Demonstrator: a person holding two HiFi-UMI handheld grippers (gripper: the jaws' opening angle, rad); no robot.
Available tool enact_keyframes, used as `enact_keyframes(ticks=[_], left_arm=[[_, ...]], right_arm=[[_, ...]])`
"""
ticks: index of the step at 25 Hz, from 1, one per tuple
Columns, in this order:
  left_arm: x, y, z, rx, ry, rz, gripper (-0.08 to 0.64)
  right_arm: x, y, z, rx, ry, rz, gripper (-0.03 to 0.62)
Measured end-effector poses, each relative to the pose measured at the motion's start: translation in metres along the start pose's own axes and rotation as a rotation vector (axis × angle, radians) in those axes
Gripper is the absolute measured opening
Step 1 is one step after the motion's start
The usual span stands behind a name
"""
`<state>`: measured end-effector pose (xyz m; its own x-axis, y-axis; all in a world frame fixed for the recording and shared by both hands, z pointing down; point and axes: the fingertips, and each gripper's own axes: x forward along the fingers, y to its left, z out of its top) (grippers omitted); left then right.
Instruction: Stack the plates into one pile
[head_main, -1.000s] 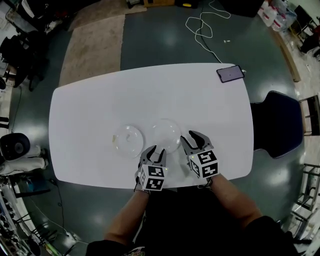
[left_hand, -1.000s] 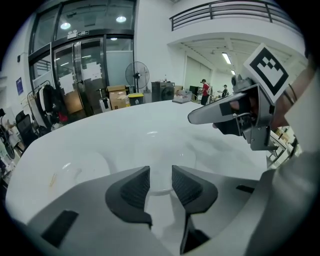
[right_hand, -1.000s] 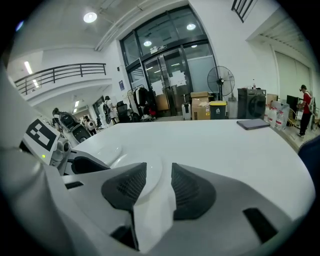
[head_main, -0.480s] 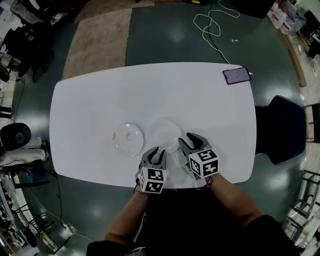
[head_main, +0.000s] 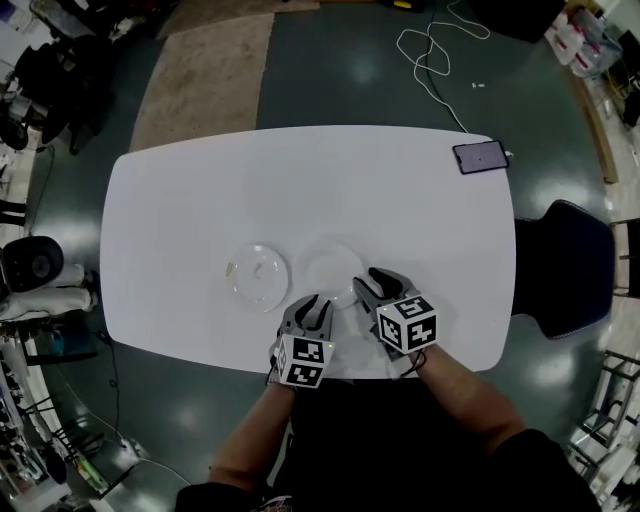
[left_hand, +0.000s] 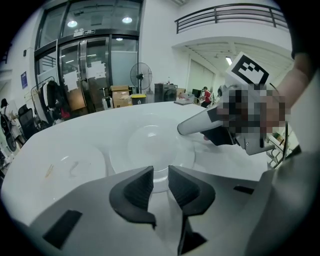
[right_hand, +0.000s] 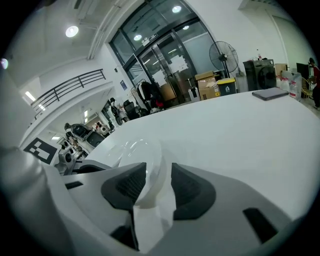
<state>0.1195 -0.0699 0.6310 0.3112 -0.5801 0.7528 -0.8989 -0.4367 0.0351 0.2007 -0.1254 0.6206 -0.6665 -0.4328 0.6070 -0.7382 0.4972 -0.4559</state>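
Over the last second the right gripper (right_hand: 159, 171) has been brought down and in against the right-hand rim of the nearer clear plate (head_main: 331, 266). The jaws of the left gripper (left_hand: 160, 175) have just been closing, so that only a narrow slot is now left between them. In that slot the plate's near edge and a strip of the white table (head_main: 200, 200) are seen just past the tips. Nothing is seen to be pressed by the pads, so the left gripper is taken as unclosed and empty, poised at the plate's near rim. The right gripper's jaws are held wide, and the plate's rim is seen running between them, close to one pad with a clear gap left to the other. The rim is straddled rather than clamped, and no hold can be claimed. The plate itself lies on the table just ahead of both grippers. The second clear plate (head_main: 258, 272) lies just beside it to the left, untouched, and a phone (head_main: 480, 157) lies well apart at the far right corner. Nothing has been stacked yet. It is judged that the first pickup is being set up, and that the right jaws must be closed on the rim before the plate can be carried onto its neighbour.
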Motion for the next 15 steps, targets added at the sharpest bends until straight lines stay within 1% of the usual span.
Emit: enact_keyframes(ticks=[9,12,15], left_arm=[[0.001,0.002,-0.001,-0.013,-0.019,0.006,0.106],[0.001,0.002,0.0,-0.018,-0.028,0.006,0.107],[0.0,0.003,-0.001,-0.027,-0.034,0.004,0.106]], right_arm=[[0.016,0.011,0.0,0.074,0.058,0.088,0.158],[0.018,0.013,0.0,0.094,0.07,0.097,0.141],[0.02,0.012,-0.002,0.098,0.086,0.088,0.115]])
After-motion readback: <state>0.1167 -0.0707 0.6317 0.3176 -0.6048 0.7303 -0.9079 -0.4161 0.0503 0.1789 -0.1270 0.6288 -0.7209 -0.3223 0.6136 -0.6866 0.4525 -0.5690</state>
